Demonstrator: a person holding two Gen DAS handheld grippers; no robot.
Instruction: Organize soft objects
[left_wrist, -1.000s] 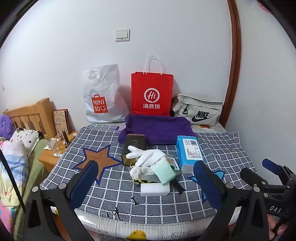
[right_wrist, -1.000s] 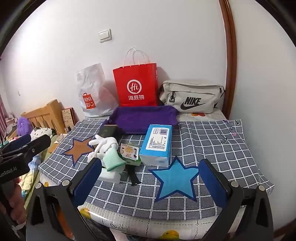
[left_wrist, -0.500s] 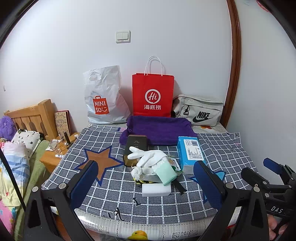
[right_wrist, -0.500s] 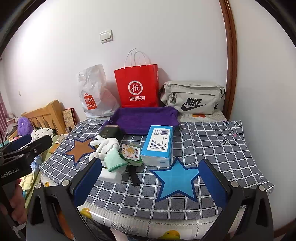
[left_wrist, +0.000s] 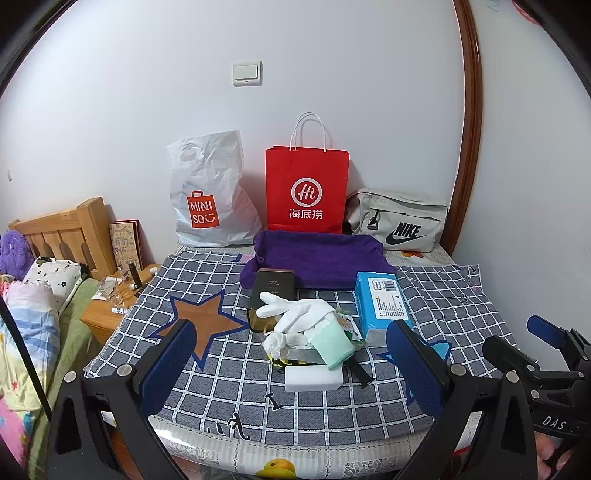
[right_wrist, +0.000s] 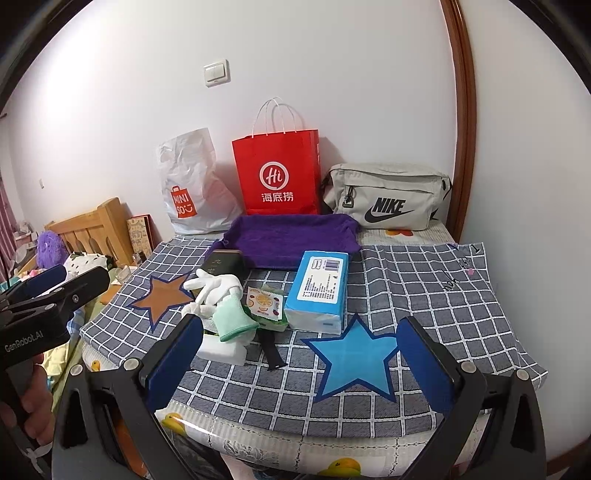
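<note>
A small pile sits mid-table: a white glove, a rolled mint-green cloth, a white sponge block, a fruit-print packet and a black strap. A blue tissue pack lies to their right. A folded purple towel lies behind. My left gripper hovers open over the table's near edge, short of the pile. My right gripper is open too, above the blue star, holding nothing.
Against the wall stand a white Miniso bag, a red paper bag and a grey Nike pouch. A dark box lies beside the glove. A wooden headboard, nightstand and bedding lie at left.
Both views have shifted slightly, as the grippers rose or tilted a little. Nothing on the table has moved, and both grippers stay open.
</note>
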